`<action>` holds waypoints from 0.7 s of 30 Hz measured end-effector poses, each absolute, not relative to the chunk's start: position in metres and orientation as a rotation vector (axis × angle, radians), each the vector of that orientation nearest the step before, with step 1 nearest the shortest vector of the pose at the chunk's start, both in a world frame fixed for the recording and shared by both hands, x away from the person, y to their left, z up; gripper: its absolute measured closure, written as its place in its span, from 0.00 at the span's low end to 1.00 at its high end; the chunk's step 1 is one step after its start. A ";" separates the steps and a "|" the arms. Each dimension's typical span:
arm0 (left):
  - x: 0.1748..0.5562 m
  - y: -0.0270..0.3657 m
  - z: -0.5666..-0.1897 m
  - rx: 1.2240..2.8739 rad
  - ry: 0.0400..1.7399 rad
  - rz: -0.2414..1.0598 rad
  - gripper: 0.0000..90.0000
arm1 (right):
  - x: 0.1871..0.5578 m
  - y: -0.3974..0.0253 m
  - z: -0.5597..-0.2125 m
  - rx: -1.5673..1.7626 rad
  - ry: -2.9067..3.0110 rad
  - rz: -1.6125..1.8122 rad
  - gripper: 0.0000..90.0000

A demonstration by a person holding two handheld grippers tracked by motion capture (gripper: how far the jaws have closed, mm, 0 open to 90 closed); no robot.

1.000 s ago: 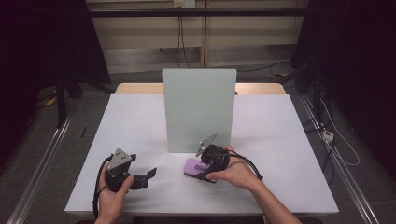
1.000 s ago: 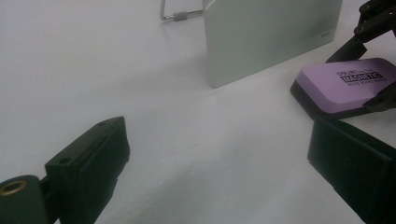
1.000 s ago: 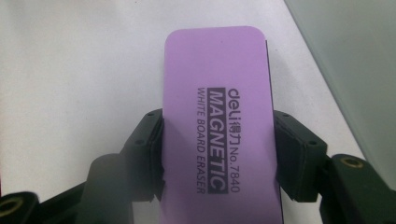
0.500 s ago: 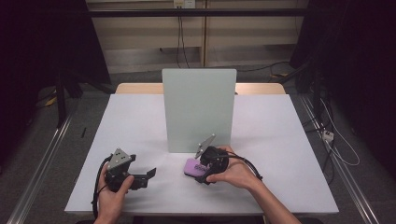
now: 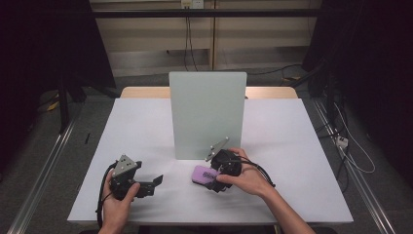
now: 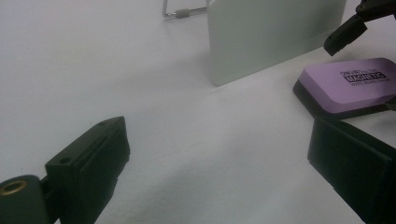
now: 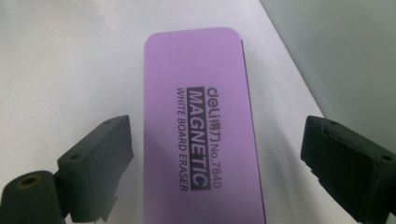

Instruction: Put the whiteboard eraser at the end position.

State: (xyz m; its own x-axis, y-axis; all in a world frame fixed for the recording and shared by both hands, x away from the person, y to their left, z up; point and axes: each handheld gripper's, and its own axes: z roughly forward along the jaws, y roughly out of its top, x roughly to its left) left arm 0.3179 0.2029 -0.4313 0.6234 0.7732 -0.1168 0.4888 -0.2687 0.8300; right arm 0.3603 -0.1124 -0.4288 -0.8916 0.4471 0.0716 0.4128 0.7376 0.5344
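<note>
- Since a second ago, right gripper (image 5: 210, 181) has eased slightly toward the person and down over the purple eraser (image 5: 203, 174); the left gripper (image 5: 156, 181) and the upright panel (image 5: 207, 114) sit where they were
- Purple eraser lies flat on the white table (image 5: 292, 146), just in front of the panel's lower right part, near the table's front edge
- In the right gripper view the eraser (image 7: 201, 126) runs lengthwise between the two black jaws, its printed top reading "MAGNETIC WHITE BOARD ERASER No.7840"
- Right gripper (image 7: 217, 158) has its jaws spread wide, one on each long side of the eraser, with a gap showing on both sides; neither jaw touches it
- Person's right hand (image 5: 246, 178) wraps the right gripper's body, and the grey three-cornered plate on top tilts toward the panel
- Left gripper rests low over the table at the front left, held by the left hand (image 5: 119, 200), pointing toward the eraser
- In the left gripper view its jaws (image 6: 217, 163) stand wide apart with bare table between them, gripping nothing
- That same view shows the eraser (image 6: 348, 84) farther off at the right, purple top over a dark base, with a jaw of the other gripper just above it
- Pale green panel (image 6: 271, 32) stands upright on the table; a wire support (image 6: 184, 11) shows behind it in the left gripper view
- Left gripper and eraser are apart, with open table between
</note>
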 end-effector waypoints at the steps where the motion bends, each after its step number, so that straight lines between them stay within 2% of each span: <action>1: 0.318 0.203 -0.431 1.929 0.998 0.390 0.06 | 0.360 -0.113 -0.428 0.726 2.865 0.874 0.11; 21: 0.319 0.203 -0.432 1.929 0.994 0.383 0.06 | 0.360 -0.134 -0.416 0.873 2.662 1.058 0.11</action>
